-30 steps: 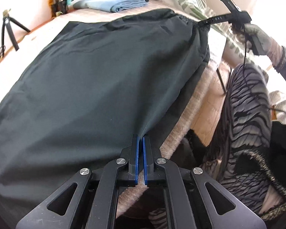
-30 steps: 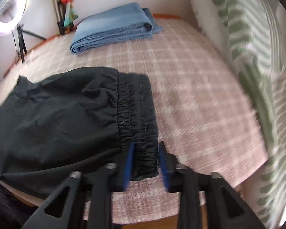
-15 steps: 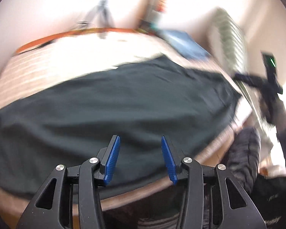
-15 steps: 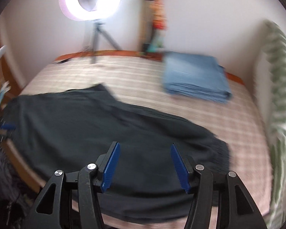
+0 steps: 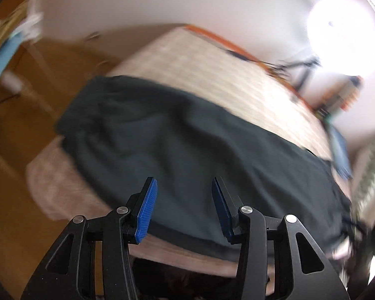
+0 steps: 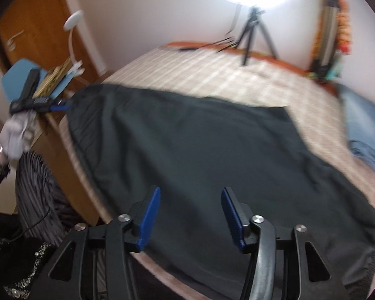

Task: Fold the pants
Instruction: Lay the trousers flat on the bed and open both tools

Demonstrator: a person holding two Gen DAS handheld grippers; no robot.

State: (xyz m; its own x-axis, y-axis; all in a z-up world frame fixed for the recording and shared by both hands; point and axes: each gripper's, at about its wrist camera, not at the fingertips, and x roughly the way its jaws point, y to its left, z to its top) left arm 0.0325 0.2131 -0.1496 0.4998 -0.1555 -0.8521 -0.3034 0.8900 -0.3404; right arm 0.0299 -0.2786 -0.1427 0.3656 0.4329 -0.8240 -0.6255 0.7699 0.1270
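Each gripper is black, with two angular arms pierced by triangular cut-outs and fastened by round silver screws. The left gripper (image 5: 182, 206) carries ribbed blue pads (image 5: 146, 210) on its jaws; the right gripper (image 6: 190, 218) has the same blue pads (image 6: 150, 218) and a curved black bar below. The person wears a pale glove (image 6: 16, 135), grey-and-black striped trousers (image 6: 36, 195) and a dark garment with speckled trim.

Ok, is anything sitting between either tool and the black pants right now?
Nothing visible. The black pants lie spread on the bed directly below the left tool and the right tool, whose jaws are closing on nothing.
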